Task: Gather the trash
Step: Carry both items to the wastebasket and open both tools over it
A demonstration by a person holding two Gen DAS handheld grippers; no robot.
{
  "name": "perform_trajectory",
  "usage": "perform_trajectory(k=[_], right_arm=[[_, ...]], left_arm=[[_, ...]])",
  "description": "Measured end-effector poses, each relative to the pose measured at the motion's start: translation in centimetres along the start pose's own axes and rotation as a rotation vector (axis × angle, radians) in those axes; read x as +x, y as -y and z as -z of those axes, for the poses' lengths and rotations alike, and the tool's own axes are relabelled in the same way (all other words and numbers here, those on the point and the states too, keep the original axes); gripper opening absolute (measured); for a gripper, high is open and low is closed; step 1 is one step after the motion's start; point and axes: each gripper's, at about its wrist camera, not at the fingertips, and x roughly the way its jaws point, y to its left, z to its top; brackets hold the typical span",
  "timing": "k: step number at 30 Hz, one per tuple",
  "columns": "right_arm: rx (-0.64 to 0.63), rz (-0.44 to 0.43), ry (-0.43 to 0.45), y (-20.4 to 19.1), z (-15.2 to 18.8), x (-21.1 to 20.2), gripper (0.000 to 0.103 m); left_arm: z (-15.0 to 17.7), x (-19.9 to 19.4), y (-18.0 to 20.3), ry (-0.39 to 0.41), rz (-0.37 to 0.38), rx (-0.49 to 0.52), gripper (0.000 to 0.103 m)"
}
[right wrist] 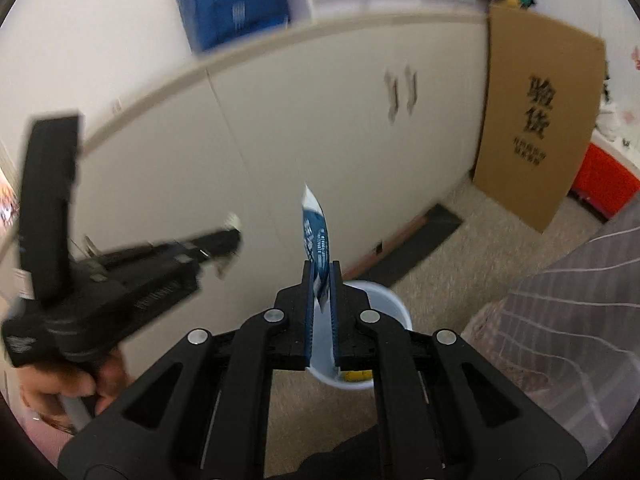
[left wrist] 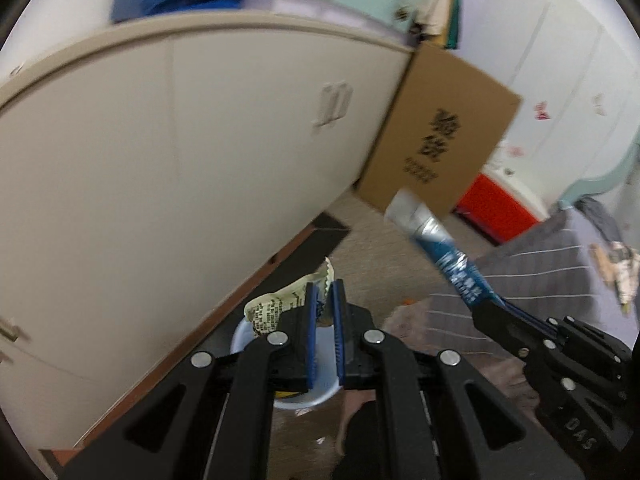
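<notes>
Both pieces of trash are already in hand, and what matters now is where the white bin [right wrist: 378,320] lies: it stands on the floor at the foot of the beige cabinet [right wrist: 280,128], directly beneath the tips of both tools. The right gripper [right wrist: 321,280] is pressed together on the lower end of a blue-and-white wrapper [right wrist: 316,232], whose long axis stands up and away from the bin, so the free end points at the cabinet rather than the opening. The left gripper [left wrist: 325,300] pinches a crumpled yellowish printed wrapper [left wrist: 276,308] that bulges toward the cabinet side of the bin [left wrist: 244,340]. In each wrist view the bin's rim shows just behind and under the blue pads, with something yellow already at its bottom. Neither hand looks clearly nearer; both seem placed to let go over the bin.
</notes>
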Motion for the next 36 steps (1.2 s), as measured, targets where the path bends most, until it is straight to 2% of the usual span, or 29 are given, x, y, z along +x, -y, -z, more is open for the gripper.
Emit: perform_trajectory(k=[1, 2, 3, 4, 8, 15, 21, 32, 34, 35, 36], right_arm=[[0.008, 0.000, -0.040, 0.2, 0.4, 1.6, 0.017], [0.016, 0.006, -0.069, 0.4, 0.8, 2.6, 0.040], [0.024, 0.018, -0.088, 0.6, 1.3, 3.4, 0.054], [0.032, 0.032, -0.091, 0.8, 1.8, 3.9, 0.059], [0.062, 0.039, -0.124, 1.8, 3.1, 4.6, 0.059], [0.094, 0.041, -0.119, 2.5, 3.7, 3.6, 0.059], [0.113, 0.046, -0.089, 2.9, 3.4, 2.9, 0.060], [0.174, 0.081, 0.010, 4.6, 2.6, 0.6, 0.061], [0.185, 0.080, 0.022, 4.9, 2.5, 0.2, 0.061], [0.187, 0.082, 0.025, 5.0, 2.5, 0.0, 0.061], [0.189, 0.084, 0.027, 5.0, 2.5, -0.2, 0.061]], left_arm=[[0.2, 0.7, -0.8, -0.014, -0.018, -0.009, 0.007], [0.4, 1.3, -1.4, -0.025, -0.019, -0.019, 0.007], [0.6, 1.8, -1.8, -0.039, -0.016, -0.029, 0.007], [0.9, 2.4, -2.3, -0.054, -0.015, -0.037, 0.007], [1.7, 3.8, -2.8, -0.089, -0.009, -0.043, 0.007], [2.6, 4.9, -1.7, -0.117, 0.020, -0.037, 0.007], [2.8, 5.1, -0.7, -0.129, 0.038, -0.025, 0.007], [0.8, 6.2, 0.9, -0.131, 0.076, -0.023, 0.009], [0.5, 6.3, 1.0, -0.130, 0.078, -0.037, 0.015], [0.3, 6.5, 0.9, -0.135, 0.074, -0.049, 0.035], [0.2, 6.6, 0.8, -0.138, 0.064, -0.062, 0.050]])
